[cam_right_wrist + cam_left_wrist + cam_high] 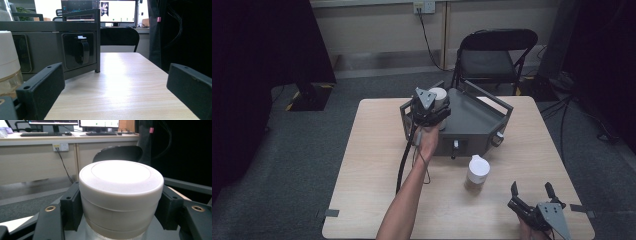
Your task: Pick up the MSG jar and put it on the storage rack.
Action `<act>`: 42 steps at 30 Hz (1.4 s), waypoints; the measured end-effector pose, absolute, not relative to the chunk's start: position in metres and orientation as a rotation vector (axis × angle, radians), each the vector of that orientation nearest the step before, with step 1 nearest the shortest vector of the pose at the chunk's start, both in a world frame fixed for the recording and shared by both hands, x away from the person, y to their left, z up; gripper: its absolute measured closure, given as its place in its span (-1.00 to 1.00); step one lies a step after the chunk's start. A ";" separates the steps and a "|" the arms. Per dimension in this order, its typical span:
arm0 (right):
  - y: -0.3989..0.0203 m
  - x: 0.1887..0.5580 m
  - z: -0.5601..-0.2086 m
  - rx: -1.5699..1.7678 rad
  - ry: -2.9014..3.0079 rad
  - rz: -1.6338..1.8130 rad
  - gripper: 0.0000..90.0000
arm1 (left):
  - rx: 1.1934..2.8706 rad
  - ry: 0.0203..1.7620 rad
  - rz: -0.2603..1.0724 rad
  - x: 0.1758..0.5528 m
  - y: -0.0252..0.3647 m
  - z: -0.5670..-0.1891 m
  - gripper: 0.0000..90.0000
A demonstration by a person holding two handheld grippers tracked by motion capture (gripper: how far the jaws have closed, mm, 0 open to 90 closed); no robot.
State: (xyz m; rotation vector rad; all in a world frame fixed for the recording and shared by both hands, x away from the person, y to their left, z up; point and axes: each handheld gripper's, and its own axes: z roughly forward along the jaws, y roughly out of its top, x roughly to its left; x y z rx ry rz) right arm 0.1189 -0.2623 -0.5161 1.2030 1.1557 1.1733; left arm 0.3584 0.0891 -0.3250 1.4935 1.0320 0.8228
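My left gripper (432,112) is shut on a jar with a white lid (439,95), held over the left end of a grey metal rack (477,122). In the left gripper view the white-lidded jar (121,177) sits between the two black pads (72,210), which press on its sides. A second jar with a white lid (477,172) stands on the table in front of the rack. My right gripper (532,192) rests near the table's front right corner, jaws wide open with nothing between them. The right gripper view has that second jar (7,65) at its left edge and the rack (50,50) behind.
The wooden table (372,165) has bare surface at the left and front. A black folding chair (494,50) stands behind the table. The left gripper's black cable (404,157) trails down along the forearm. Dark curtains hang on both sides.
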 end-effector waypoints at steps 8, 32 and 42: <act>-0.263 0.119 -0.516 1.202 1.156 1.175 -1.00 | 1.487 1.026 0.821 0.359 0.090 -0.328 -0.24; -0.262 0.119 -0.516 1.203 1.155 1.174 -1.00 | 1.405 1.069 0.779 0.355 0.093 -0.336 -0.87; -0.262 0.119 -0.516 1.204 1.153 1.172 -1.00 | 1.383 1.056 0.806 0.348 0.098 -0.337 -1.00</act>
